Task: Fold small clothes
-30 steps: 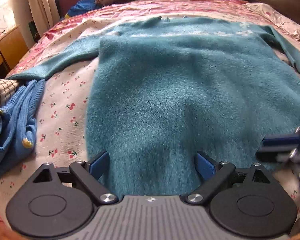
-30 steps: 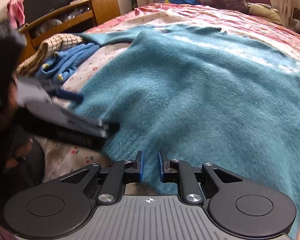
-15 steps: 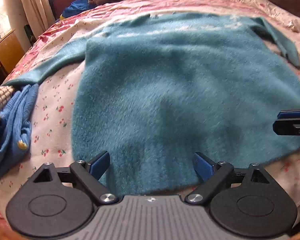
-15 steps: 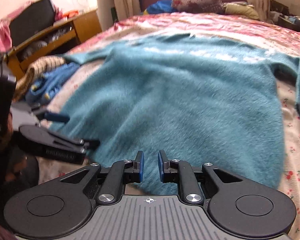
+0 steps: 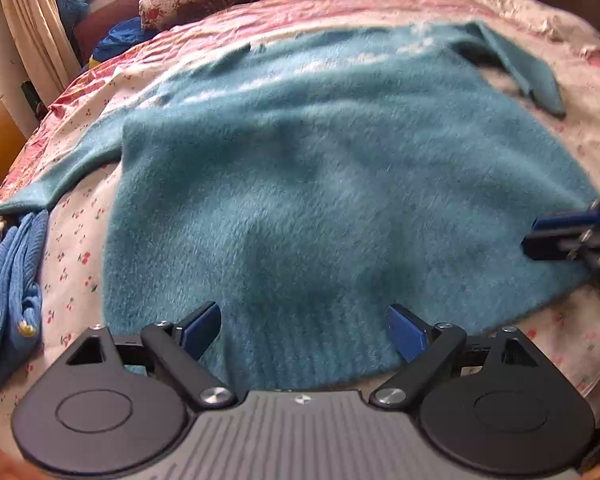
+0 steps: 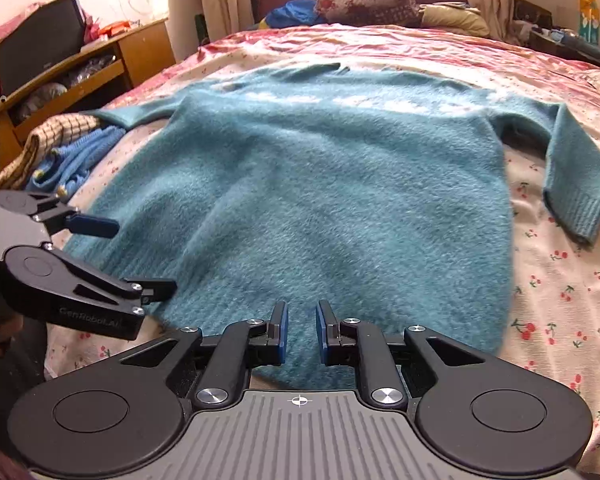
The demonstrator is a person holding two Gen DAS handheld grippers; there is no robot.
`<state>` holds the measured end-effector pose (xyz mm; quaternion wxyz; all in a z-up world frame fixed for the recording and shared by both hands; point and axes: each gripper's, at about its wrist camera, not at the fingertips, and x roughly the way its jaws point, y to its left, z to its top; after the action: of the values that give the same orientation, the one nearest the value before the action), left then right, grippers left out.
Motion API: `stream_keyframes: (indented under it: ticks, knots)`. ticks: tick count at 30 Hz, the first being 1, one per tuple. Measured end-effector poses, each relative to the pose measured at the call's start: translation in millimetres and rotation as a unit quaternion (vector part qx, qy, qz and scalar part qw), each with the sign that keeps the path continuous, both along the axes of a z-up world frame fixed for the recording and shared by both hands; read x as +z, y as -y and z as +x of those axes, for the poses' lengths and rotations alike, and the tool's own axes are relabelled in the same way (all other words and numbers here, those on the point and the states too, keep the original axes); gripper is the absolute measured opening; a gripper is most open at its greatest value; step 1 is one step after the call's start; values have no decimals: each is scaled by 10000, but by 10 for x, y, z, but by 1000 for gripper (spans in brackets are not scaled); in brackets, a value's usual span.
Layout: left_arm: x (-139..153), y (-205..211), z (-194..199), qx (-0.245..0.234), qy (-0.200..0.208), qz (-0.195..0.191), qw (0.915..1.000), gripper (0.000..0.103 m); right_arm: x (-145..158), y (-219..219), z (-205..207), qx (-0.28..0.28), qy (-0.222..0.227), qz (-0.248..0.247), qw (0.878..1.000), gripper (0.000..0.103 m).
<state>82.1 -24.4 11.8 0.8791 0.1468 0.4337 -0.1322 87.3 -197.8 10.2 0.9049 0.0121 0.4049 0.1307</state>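
Teal sweater (image 6: 320,184) flat, hem btwn right tongs (image 6: 299,336)

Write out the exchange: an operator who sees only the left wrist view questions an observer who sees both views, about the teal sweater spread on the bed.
Operator: The right gripper is cut off at my frame edge. How do its jaws stand?
Observer: Nearly together, with a narrow gap, over the hem of the teal sweater. I cannot confirm a pinch.
Operator: What lies beyond the blue knit?
Observer: A beige checked cloth, bunched against it.
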Motion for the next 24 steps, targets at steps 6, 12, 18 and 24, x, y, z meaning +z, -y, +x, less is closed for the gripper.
stream_keyframes:
  ticks: [6, 12, 18, 24]
  knots:
    - [77, 189, 100, -88, 152, -143, 9997, 95, -6, 65, 1, -81, 45, -52, 9999, 17]
    - [58, 426, 203, -304, 115, -191, 9993, 95, 75, 264, 54, -357, 214, -114, 9991, 17]
    - [52, 652, 256, -569, 136, -238, 9980, 95, 98, 549, 131, -723, 254, -81, 9970, 17]
    - [53, 940, 413, -720, 135, -354, 9967, 95, 85, 901, 360, -1375, 446, -257, 9892, 18]
